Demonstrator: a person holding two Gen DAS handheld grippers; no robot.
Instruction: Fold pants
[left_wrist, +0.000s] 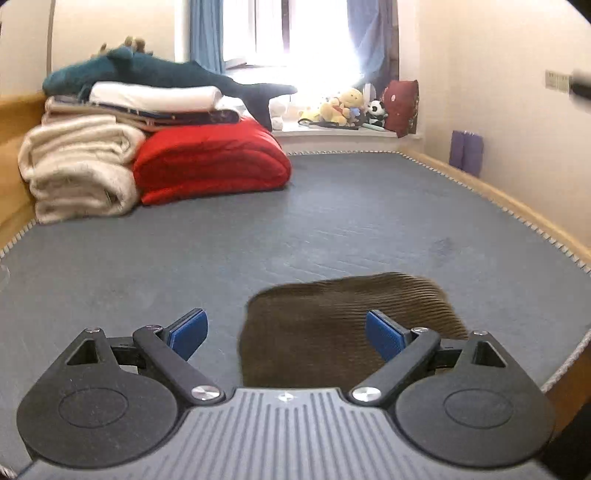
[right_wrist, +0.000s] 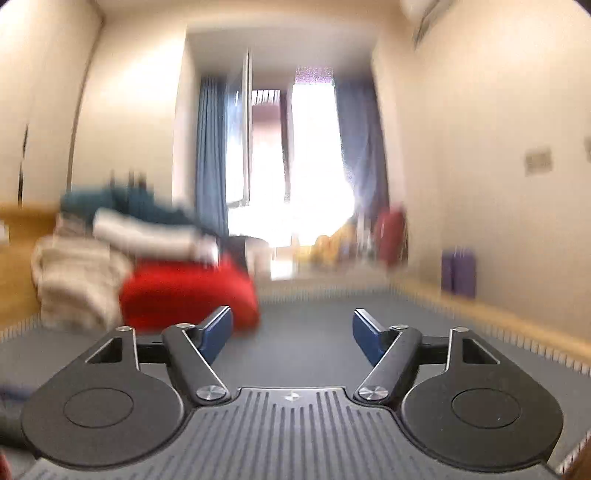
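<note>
Both the left gripper (left_wrist: 286, 334) and right gripper (right_wrist: 291, 334) are wide open, empty; lower gently onto the brown ribbed corduroy pants (left_wrist: 343, 325) by the grey bed's (left_wrist: 332, 221) near edge.

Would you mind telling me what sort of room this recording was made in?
Most likely a bedroom: a bare grey mattress in a wooden frame, folded blankets stacked at one end, and stuffed toys on the windowsill.

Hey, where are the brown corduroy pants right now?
In the left wrist view, the brown corduroy pants lie on the grey mattress near its front edge, just ahead of the open left gripper, right of centre; the right wrist view doesn't show them.
</note>
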